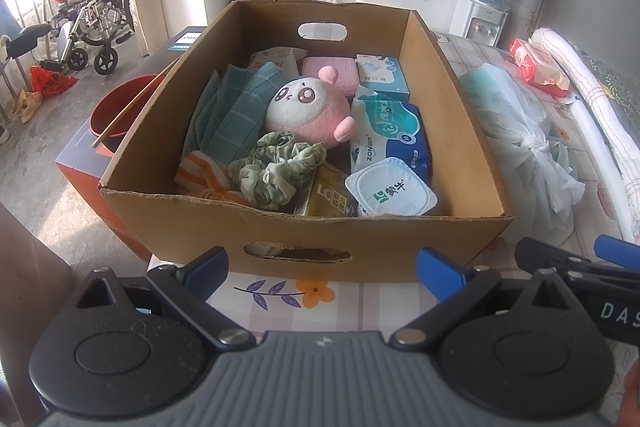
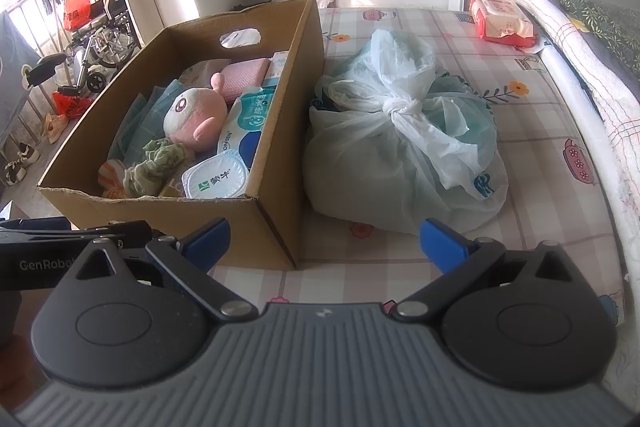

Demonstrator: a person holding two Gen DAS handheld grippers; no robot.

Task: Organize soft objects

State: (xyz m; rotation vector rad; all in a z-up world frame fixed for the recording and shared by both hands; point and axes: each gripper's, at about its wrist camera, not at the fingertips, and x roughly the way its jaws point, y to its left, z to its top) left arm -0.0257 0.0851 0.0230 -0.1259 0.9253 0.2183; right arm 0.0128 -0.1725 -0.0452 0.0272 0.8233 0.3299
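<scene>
Plush in box — beyond spread jaws | nothing gripped

Open cardboard box on the bed, holding soft items. Pink-white plush toy lies centre, face up and tilted left. Teal checked cloth is bunched at its left. Green scrunchie sits in front, orange-striped cloth at front left. Pink folded cloth sits behind the plush.
</scene>
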